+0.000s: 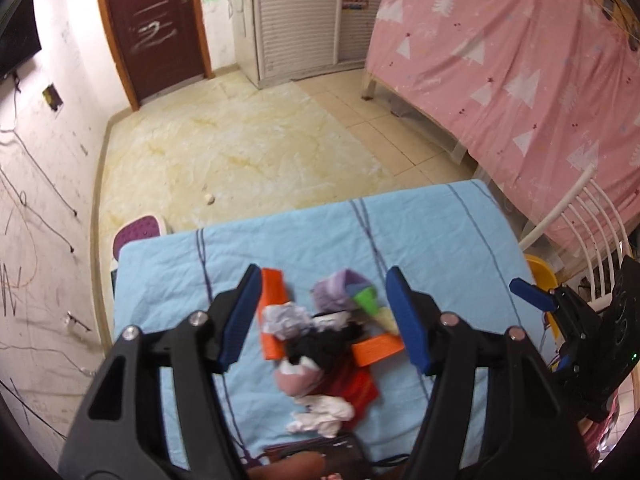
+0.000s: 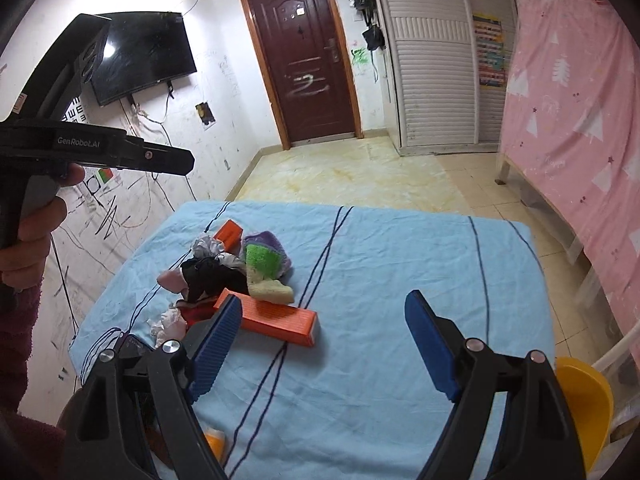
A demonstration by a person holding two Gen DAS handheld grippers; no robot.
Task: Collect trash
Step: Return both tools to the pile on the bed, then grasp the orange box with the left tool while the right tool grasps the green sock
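Note:
A heap of litter lies on the table under a light blue cloth (image 1: pixel 440 232): two orange boxes (image 1: pixel 272 292) (image 1: pixel 378 350), crumpled white paper (image 1: pixel 286 320), a purple and green rag (image 1: pixel 336 290), something black (image 1: pixel 320 346), a pink scrap (image 1: pixel 294 380), a red piece (image 1: pixel 356 384) and a white tissue (image 1: pixel 324 416). My left gripper (image 1: pixel 324 269) hovers over the heap, open, jaws either side of it, touching nothing. In the right wrist view the heap (image 2: pixel 224 268) lies ahead to the left. My right gripper (image 2: pixel 325 296) is open over bare cloth, its left finger (image 2: pixel 218 340) near the long orange box (image 2: pixel 276 318).
A yellow tub (image 2: pixel 580 396) and a white chair (image 1: pixel 580 216) stand off the table's right side. A purple stool (image 1: pixel 138 232) sits at its far left corner. A hand (image 2: pixel 32 216) holds the left gripper's handle. A pink curtain (image 1: pixel 520 60) hangs on the right.

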